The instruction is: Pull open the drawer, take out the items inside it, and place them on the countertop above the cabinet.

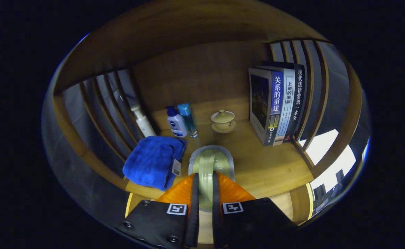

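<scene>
- Gripper view: the gripper (205, 181) has its two fingers drawn close together, both pressing on the handle of a pale green ladle-like utensil (209, 166) held between them.
- The utensil's rounded head lies just ahead of the fingertips, low over the wooden countertop (257, 162); whether it touches the wood I cannot tell.
- Just beside the utensil, on the left finger's side, sits a folded blue towel (152, 160) with a small tag.
- Beyond the towel stand a white pump bottle (143, 121), a blue-capped lotion bottle (175, 123) and a slim clear blue bottle (187, 119), close together.
- Beyond the fingers, a lidded tea bowl on its saucer (223, 121) stands near the wooden back panel.
- To the right, a row of books (278, 103) stands upright against the slatted side.
</scene>
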Available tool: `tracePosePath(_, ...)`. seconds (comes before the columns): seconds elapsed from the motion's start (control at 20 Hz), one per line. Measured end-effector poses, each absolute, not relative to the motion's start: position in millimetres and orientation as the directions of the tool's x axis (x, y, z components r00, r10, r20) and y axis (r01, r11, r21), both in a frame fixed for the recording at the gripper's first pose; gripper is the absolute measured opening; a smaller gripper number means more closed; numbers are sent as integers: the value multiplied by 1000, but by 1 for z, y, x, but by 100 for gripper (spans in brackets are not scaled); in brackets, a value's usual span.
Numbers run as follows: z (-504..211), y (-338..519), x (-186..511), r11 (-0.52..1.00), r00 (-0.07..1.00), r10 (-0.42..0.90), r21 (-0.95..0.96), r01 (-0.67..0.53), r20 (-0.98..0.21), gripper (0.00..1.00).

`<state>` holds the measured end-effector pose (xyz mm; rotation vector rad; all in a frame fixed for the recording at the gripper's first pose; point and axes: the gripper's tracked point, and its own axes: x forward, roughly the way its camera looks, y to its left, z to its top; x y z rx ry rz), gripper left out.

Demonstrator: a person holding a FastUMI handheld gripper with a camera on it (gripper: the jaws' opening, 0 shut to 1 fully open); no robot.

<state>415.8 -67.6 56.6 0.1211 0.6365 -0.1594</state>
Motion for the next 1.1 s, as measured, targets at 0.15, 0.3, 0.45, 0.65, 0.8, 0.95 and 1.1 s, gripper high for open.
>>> tracePosePath(0.15, 52, -80, 428, 981, 793, -149, 13, 194, -590, 24)
tracePosePath(0.3, 45, -81, 434, 981, 792, -144, 18, 192, -593, 24)
tracePosePath(0.45, 39, -87, 440, 981, 799, -155, 8, 196, -581, 24)
tracePosePath(0.65, 26, -90, 444, 977, 784, -171, -2, 211, -596, 24)
tracePosePath(0.8, 24, -91, 448, 976, 788, -174, 5, 219, -590, 24)
tracePosePath(0.95, 24, -100, 448, 970, 788, -208, -20, 242, -580, 42)
tracePosePath(1.1, 18, -100, 441, 972, 772, -199, -19, 236, -604, 75)
